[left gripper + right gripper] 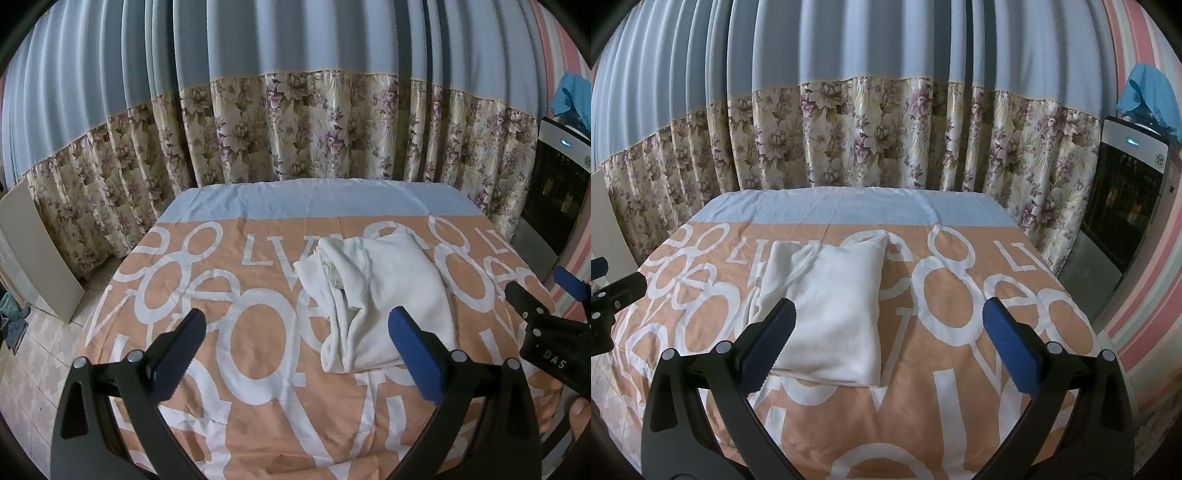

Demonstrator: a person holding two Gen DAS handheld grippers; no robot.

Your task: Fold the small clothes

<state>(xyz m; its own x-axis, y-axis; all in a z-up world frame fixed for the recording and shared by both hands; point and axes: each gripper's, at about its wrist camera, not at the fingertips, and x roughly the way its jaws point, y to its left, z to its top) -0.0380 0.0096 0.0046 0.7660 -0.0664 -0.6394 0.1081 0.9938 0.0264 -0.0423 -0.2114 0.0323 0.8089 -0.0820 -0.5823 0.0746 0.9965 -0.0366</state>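
A white garment [373, 295] lies folded into a thick rectangle on the orange sheet with white letters [258, 350]; its layered open edges face left in the left wrist view. My left gripper [297, 328] is open above the sheet, its right finger just in front of the garment's near corner, nothing held. In the right wrist view the same folded garment [834, 314] lies ahead and left. My right gripper [888, 325] is open, its left finger over the garment's near left edge. The right gripper [546, 314] also shows at the right edge of the left wrist view.
A blue and floral curtain [868, 140] hangs right behind the table. A dark oven-like appliance [1123, 206] with a blue cloth [1152, 96] on top stands at the right by a striped wall. A pale board [40, 254] leans at the left above a tiled floor.
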